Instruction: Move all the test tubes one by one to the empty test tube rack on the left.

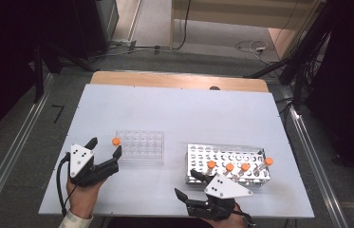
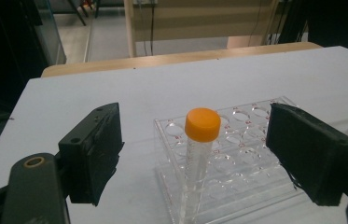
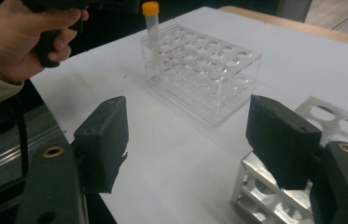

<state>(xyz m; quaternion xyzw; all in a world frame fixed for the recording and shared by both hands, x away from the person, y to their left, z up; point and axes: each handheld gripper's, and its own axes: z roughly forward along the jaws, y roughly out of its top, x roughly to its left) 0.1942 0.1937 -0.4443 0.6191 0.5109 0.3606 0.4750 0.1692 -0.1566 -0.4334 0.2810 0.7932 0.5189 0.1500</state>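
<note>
- Tube (image 2: 201,154) with an orange cap (image 2: 203,124) stands in the near corner hole of the clear rack (image 1: 141,147), between the spread jaws of the left gripper (image 1: 104,148), untouched.
- Risk, as I judge it: closing off-centre could tip the tube or drag the light rack.
- Right gripper (image 3: 199,140) hangs empty, jaws spread, by the metal rack (image 1: 227,164); swinging it could knock the four tubes (image 1: 237,168) there.
- Writing: faint red marks by the holes, unreadable.
</note>
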